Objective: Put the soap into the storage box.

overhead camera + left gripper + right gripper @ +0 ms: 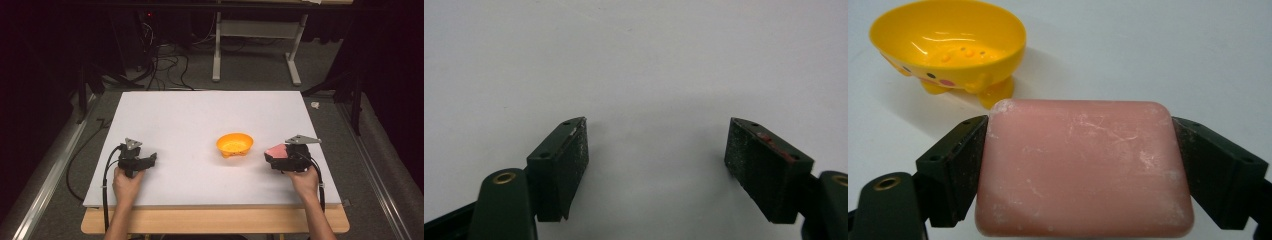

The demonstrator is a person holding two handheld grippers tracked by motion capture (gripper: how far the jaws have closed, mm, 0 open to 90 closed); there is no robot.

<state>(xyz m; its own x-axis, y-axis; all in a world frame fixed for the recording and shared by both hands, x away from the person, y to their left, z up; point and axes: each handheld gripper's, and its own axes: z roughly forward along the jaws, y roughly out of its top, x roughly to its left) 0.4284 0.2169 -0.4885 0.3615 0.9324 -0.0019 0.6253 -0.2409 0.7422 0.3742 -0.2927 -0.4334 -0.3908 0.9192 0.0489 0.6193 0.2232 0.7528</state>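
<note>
Your left gripper (150, 159): low near table's (200, 120) left front, jaws spread wide over bare white surface, nothing between; likely parked out of way. Forearm enters from bottom edge.

Yellow soap dish (234, 144): centre-right, upright on feet, empty, probably destination.

Your right gripper (1080, 165): jaws clamped on short ends of pink soap bar (1083, 167), broad face up, just beside dish, pointing toward it.
</note>
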